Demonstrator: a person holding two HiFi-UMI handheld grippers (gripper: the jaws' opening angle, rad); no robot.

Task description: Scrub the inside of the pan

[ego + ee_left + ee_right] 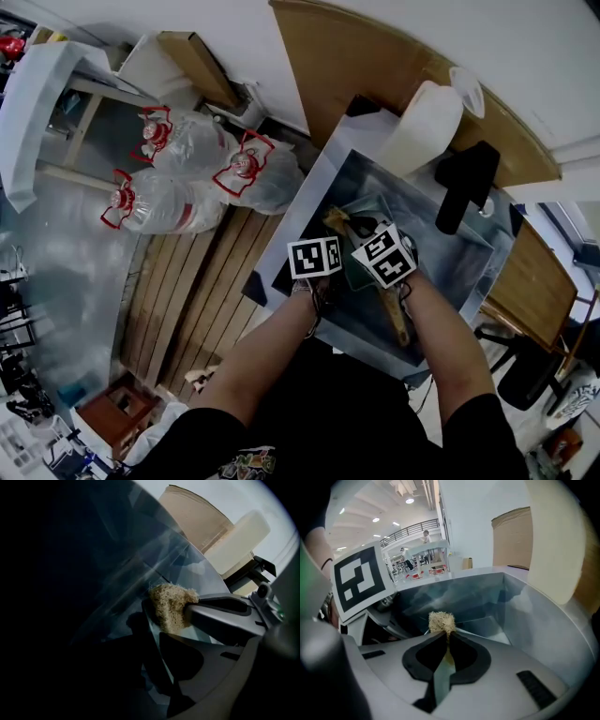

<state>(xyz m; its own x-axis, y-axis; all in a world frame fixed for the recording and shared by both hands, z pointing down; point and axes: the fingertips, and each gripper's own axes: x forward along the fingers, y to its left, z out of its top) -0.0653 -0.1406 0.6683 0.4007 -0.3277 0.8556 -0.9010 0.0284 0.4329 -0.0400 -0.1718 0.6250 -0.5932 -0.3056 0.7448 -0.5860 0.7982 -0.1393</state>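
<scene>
Centrally, the pan (354, 275): it lies in the steel sink (469, 248), between the two marker cubes in the head view, with its wooden handle (398, 323) running toward the person's right forearm. Scrubber (441, 621): a tan, coarse-fibred pad that juts past the jaw tips over the pan, against the basin's grey wall. Right gripper (446, 632): jaws drawn together and clamped on the scrubber, with only a sliver of gap behind the tips. Left gripper (159, 644): just beside the right one, on the pan's left. The view is dim and one jaw is lost in shadow, but the jaws appear closed on the pan's thin rim, which runs down between them. Its marker cube (358, 581) fills the upper left of the right gripper view. Sink surround: a cream-white cylinder (422, 127) stands at the far edge of the basin, a black fitting (464, 183) is just to its right, and a brown board (375, 56) leans behind both. Floor to the left: wooden slats (197, 291) lie beside the sink. Beyond them are three large clear water bottles with red carry handles (155, 202), lying close together.
</scene>
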